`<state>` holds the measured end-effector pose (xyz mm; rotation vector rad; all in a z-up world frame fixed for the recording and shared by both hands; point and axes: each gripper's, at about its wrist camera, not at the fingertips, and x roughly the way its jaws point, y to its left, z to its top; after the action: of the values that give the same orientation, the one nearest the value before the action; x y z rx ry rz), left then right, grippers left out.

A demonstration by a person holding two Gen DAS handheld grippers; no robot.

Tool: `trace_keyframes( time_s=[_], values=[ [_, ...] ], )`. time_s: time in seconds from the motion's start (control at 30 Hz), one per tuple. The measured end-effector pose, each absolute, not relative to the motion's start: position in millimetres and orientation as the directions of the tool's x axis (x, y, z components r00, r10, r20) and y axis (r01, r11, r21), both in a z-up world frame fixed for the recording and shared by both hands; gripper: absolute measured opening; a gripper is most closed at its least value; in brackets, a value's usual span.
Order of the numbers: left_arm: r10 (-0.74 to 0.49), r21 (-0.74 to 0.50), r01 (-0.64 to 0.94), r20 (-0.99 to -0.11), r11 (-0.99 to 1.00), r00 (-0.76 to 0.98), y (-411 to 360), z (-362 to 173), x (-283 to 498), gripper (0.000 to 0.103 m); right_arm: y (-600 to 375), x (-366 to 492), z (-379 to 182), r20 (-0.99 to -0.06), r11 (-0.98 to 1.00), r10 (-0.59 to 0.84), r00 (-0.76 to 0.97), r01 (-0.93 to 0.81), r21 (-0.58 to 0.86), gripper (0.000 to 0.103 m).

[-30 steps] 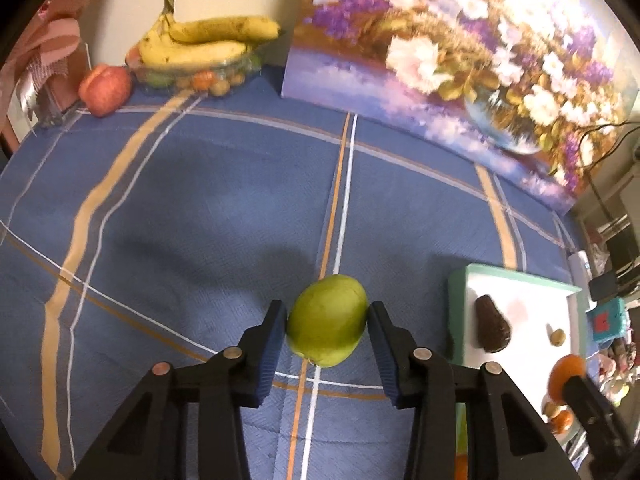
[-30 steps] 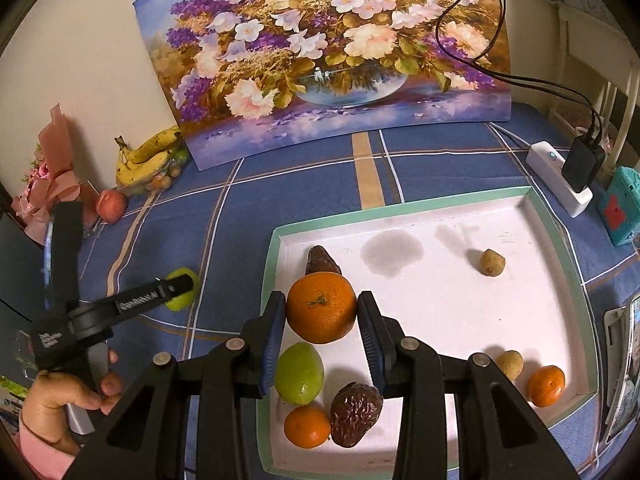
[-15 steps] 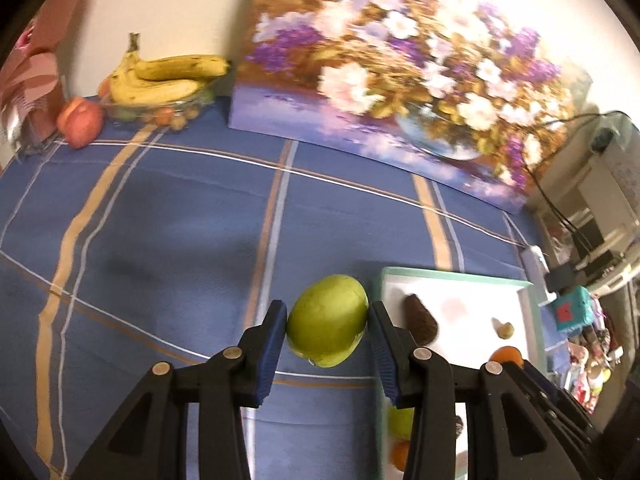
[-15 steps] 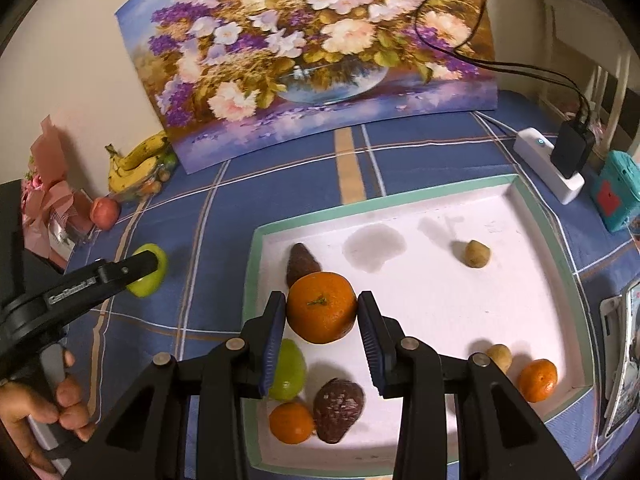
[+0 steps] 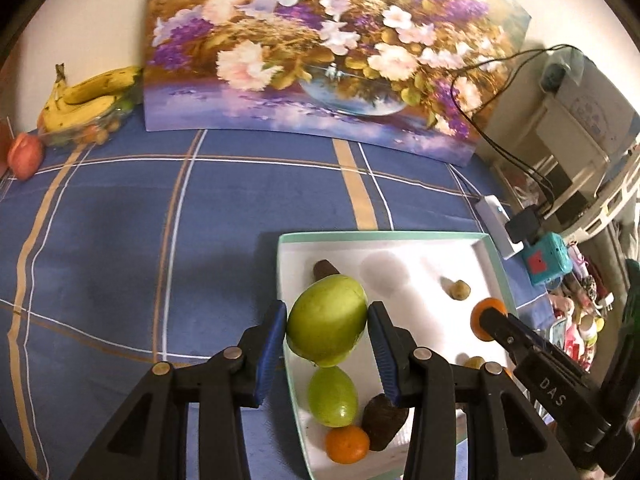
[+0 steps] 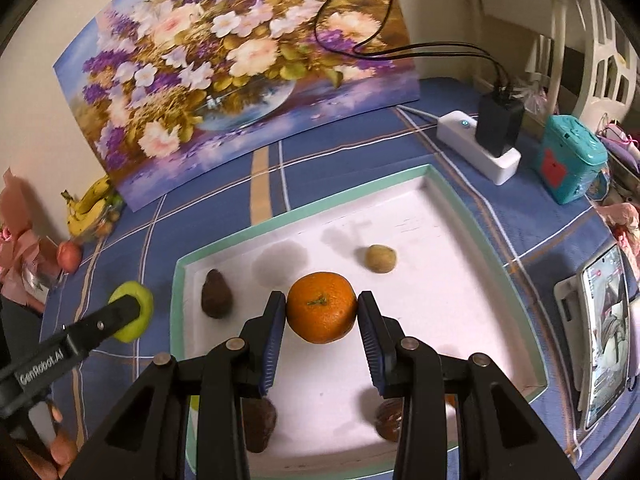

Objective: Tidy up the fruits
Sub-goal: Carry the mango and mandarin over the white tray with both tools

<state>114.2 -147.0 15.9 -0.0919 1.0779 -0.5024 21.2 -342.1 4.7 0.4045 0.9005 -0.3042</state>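
Observation:
My left gripper is shut on a large green fruit, held above the left part of the white tray. Below it in the tray lie a smaller green fruit, a small orange and a dark brown fruit. My right gripper is shut on an orange over the middle of the tray. A dark brown fruit and a small tan fruit lie on the tray floor. In the right wrist view the left gripper shows at the left with its green fruit.
A flower painting leans on the wall behind the blue checked cloth. Bananas in a bowl and a red fruit stand at the far left. A power strip with plug, a teal box and a phone lie right of the tray.
My left gripper has carried the green fruit rightward from over the cloth to above the tray's left part. My right gripper has shifted with the orange toward the tray's middle.

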Motion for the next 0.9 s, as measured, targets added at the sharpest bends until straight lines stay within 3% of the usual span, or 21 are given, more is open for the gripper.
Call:
trace_keyframes(
  time_s=[0.9],
  values=[
    [-0.392,-0.295,0.328,-0.874,0.898,0.287,-168.9,-35.4,118.2,0.045,-356.3,28.1,-36.3,-0.861,0.882,-0.076,0.503,0.437,0.178,0.038]
  ],
)
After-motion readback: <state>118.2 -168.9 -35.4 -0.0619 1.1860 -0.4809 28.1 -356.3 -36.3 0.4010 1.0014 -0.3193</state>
